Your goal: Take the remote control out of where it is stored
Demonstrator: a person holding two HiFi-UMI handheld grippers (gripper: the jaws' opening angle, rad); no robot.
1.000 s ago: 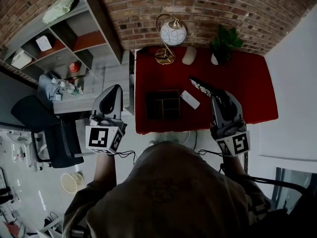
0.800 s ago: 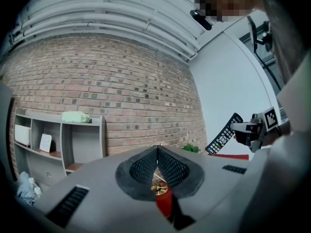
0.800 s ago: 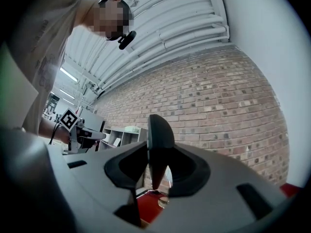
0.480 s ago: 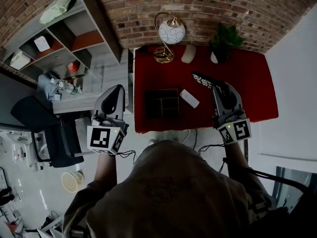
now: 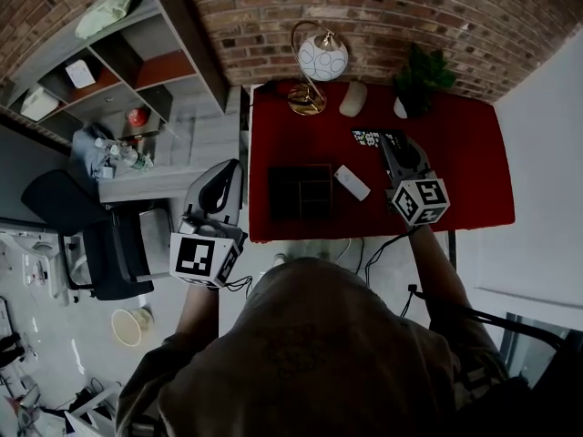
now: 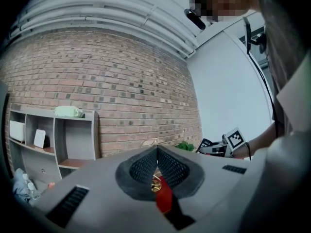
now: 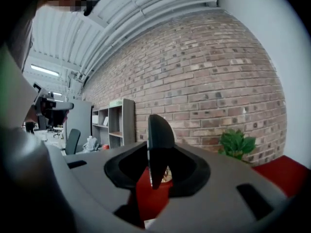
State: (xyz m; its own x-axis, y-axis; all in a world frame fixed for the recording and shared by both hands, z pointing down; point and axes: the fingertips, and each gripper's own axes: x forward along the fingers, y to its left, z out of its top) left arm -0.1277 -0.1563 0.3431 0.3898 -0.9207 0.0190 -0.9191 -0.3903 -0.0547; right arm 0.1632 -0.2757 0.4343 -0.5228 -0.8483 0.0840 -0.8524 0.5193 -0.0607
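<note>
The black remote control [image 5: 366,137] with pale buttons sticks out to the left from my right gripper [image 5: 388,142], which is shut on it low over the red table [image 5: 455,167]. In the right gripper view the remote [image 7: 156,135] stands edge-on between the pads of the right gripper [image 7: 154,171]. The dark wooden organiser box [image 5: 300,192] lies near the table's front edge, to the left of that gripper. My left gripper [image 5: 228,169] hovers left of the table, off its edge. Its mesh pads meet with nothing between them in the left gripper view [image 6: 156,155].
A white flat device [image 5: 351,182] lies right of the organiser. At the table's back stand a gold lamp [image 5: 314,62], a beige mouse-shaped object [image 5: 352,98] and a potted plant [image 5: 421,78]. A grey shelf unit [image 5: 118,53] and a dark chair [image 5: 77,235] are at the left.
My right gripper has carried the remote further over the table towards the wall and lower. The left gripper has drifted slightly right, still shut.
</note>
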